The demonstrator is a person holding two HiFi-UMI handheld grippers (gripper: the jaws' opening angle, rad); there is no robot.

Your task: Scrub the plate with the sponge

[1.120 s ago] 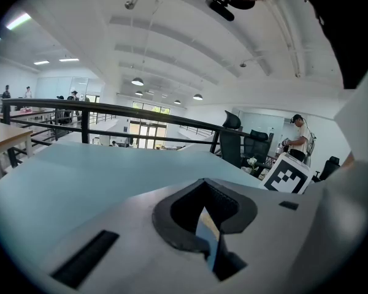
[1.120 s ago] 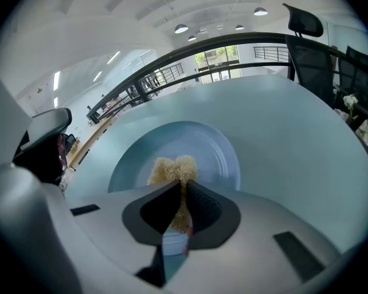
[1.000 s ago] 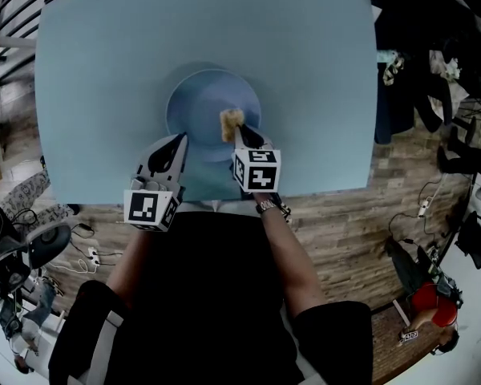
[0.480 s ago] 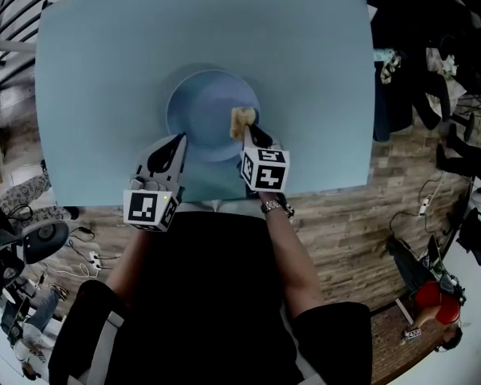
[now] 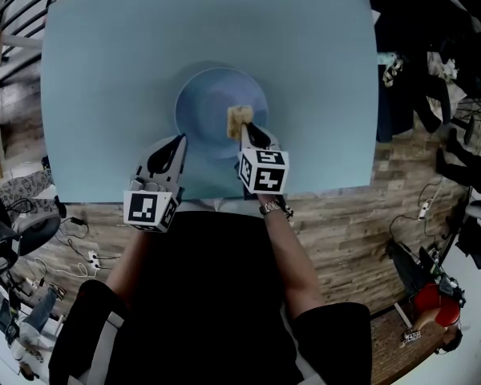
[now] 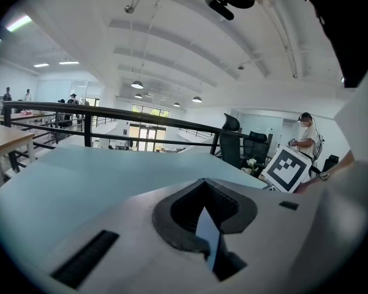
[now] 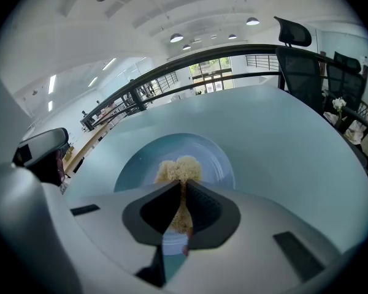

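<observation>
A: Pale blue plate [image 5: 200,103]: where was it in the head view?
B: On the tabletop [image 5: 321,46], toward its near edge. The yellow sponge [image 5: 239,119] rested on its right part; the left gripper [image 5: 179,140] was beside its near-left rim.
A: The left gripper view?
B: Jaws pressed together, nothing between.
A: The right gripper view?
B: The right gripper [image 7: 183,185] was clamped on the sponge, over the plate.
</observation>
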